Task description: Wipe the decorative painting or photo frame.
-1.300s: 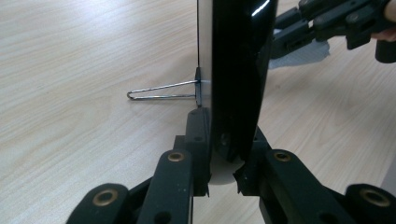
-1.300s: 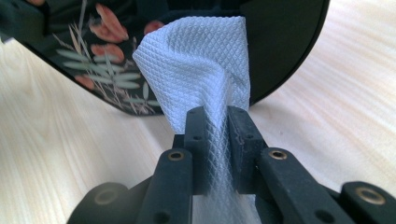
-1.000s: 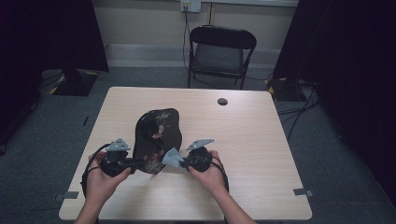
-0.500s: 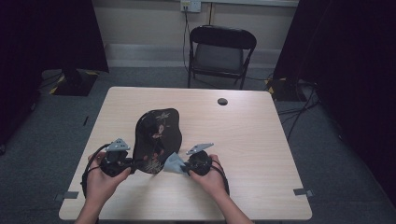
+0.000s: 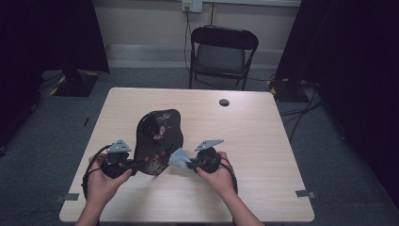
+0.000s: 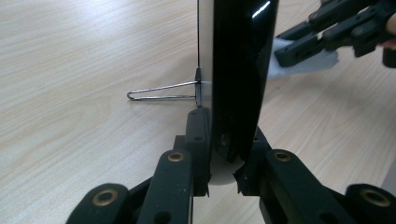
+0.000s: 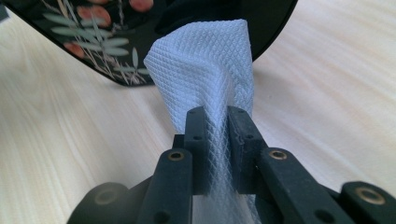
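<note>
Standing on edge, the black tray (image 6: 240, 70) is clenched in the left tongs (image 6: 223, 154); the right tongs (image 7: 218, 140) pinch a white cloth (image 7: 205, 65) against it.

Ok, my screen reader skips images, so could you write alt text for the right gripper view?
The right gripper pinches a white, diamond-textured cloth between its black fingers, the cloth's free end folding up toward a glossy black tray painted with leaves and orange shapes. Light wooden table lies beneath.
</note>
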The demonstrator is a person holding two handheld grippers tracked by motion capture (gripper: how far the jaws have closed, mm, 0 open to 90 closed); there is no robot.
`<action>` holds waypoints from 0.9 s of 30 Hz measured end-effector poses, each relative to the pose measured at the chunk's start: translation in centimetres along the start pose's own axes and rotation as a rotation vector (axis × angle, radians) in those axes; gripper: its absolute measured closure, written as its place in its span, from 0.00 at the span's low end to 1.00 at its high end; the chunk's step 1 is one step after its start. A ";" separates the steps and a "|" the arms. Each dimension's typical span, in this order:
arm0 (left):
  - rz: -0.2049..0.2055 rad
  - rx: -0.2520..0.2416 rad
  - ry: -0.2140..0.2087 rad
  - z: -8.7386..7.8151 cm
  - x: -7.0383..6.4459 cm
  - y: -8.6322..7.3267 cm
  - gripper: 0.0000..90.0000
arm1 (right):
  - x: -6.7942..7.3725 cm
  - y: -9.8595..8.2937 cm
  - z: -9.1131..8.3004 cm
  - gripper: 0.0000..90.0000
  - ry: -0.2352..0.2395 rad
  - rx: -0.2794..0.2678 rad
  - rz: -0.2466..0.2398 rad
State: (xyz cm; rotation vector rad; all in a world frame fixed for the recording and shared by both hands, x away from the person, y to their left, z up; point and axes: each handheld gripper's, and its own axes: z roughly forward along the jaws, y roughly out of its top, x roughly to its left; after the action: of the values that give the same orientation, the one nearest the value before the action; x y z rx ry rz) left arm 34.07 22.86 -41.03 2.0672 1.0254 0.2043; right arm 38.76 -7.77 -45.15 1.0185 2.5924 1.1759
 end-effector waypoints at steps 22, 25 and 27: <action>-0.005 -0.003 -0.002 0.0 0.0 0.0 0.87 | 0.7 7.2 -5.8 0.89 -0.028 -0.124 -0.086; -0.005 -0.005 -0.001 0.0 0.0 0.0 0.87 | 0.9 8.3 -6.6 0.89 -0.033 -0.143 -0.099; -0.005 -0.004 0.000 0.0 0.0 0.0 0.87 | 1.1 8.8 -6.9 0.89 -0.031 -0.156 -0.104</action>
State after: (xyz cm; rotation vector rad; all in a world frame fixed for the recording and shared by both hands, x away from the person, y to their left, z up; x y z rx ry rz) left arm 34.11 22.83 -41.05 2.0609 1.0286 0.2037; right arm 40.13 -7.28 -33.94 0.8541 2.4522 1.3008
